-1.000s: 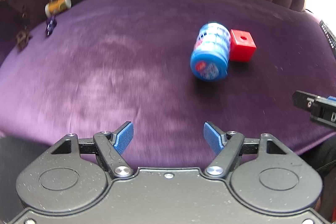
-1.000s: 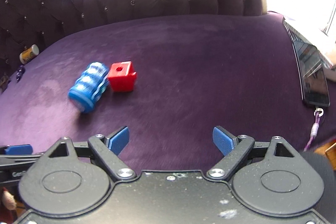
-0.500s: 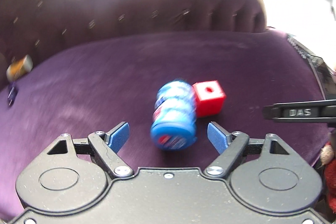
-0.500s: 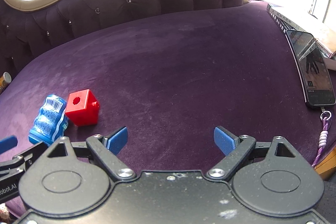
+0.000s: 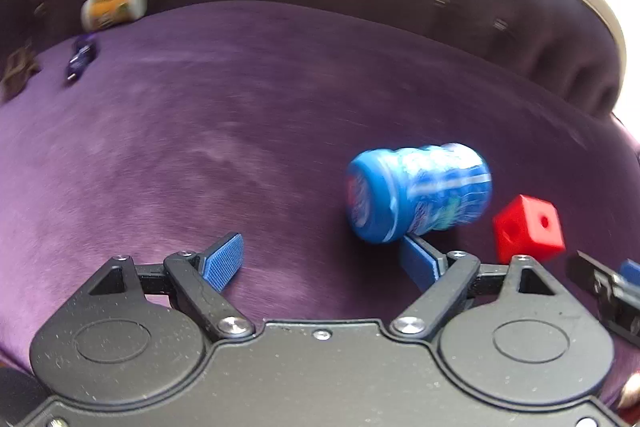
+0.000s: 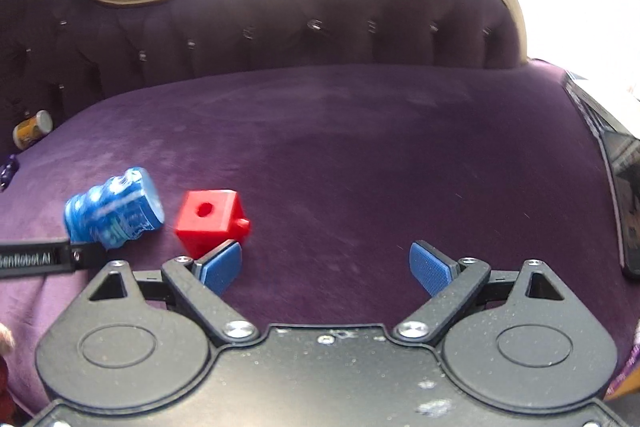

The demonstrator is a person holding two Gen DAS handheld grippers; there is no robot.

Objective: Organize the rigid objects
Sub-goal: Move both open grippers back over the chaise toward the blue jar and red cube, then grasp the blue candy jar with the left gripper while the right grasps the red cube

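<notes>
A blue plastic jar (image 5: 418, 193) lies on its side on the purple sofa seat (image 5: 240, 131), lid toward me, just beyond my left gripper's right fingertip. A red cube (image 5: 528, 229) with a hole sits right of it. My left gripper (image 5: 320, 259) is open and empty. In the right wrist view the jar (image 6: 114, 209) and the cube (image 6: 210, 219) lie at the left, the cube just beyond the left fingertip of my right gripper (image 6: 326, 267), which is open and empty.
A small orange-labelled bottle (image 5: 114, 7) lies at the back left of the seat, with a small dark blue piece (image 5: 80, 59) and a brown piece (image 5: 16, 71) near it. A phone (image 6: 624, 203) lies at the seat's right edge. The tufted backrest (image 6: 320, 23) rises behind.
The left gripper has swung left, so the jar and cube now sit off its right finger. The jar has turned to lie crosswise. The right gripper moved closer to the cube.
</notes>
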